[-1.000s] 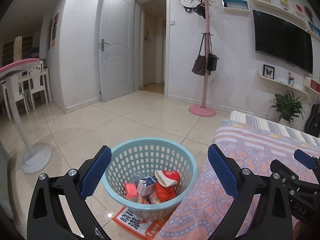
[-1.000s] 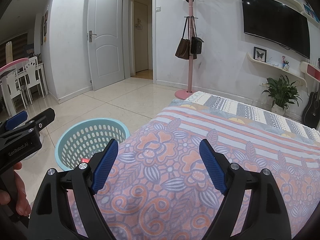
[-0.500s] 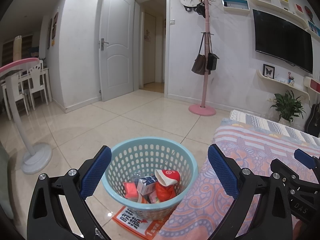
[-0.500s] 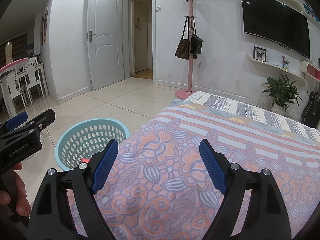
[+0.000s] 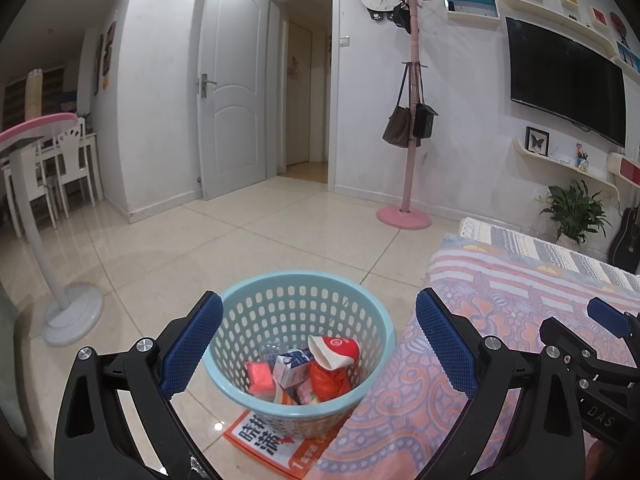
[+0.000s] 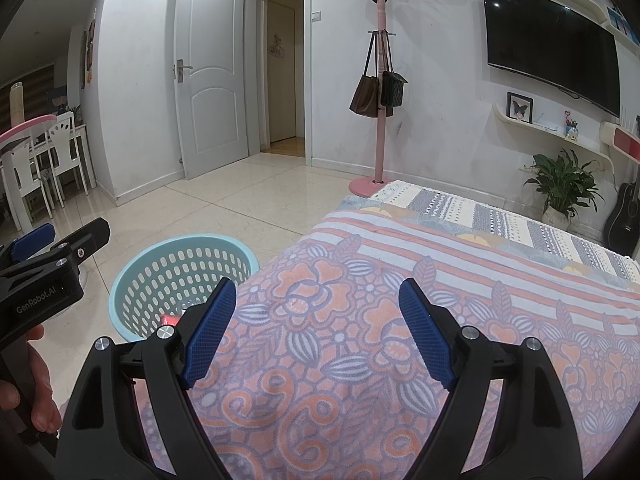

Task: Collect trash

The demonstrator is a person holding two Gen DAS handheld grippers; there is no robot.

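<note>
A pale tiled floor (image 5: pixel 168 248) runs to a white door (image 5: pixel 234 84) and a pink coat stand (image 5: pixel 410 120). The blue basket (image 5: pixel 298 280), just beside the floral bedspread's (image 6: pixel 360 320) edge, holds trash (image 5: pixel 316 372), apparently cartons and wrappers. The left hand-held gripper (image 5: pixel 318 344) and the right hand-held gripper (image 6: pixel 316 328) gape wide, both empty.

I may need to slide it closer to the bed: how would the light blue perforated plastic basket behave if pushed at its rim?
The light blue perforated plastic basket is probably light: thin holed walls, few small wrappers inside. It narrows downward, so a rim push may tip it. On the glossy tiled floor it likely slides easily.
</note>
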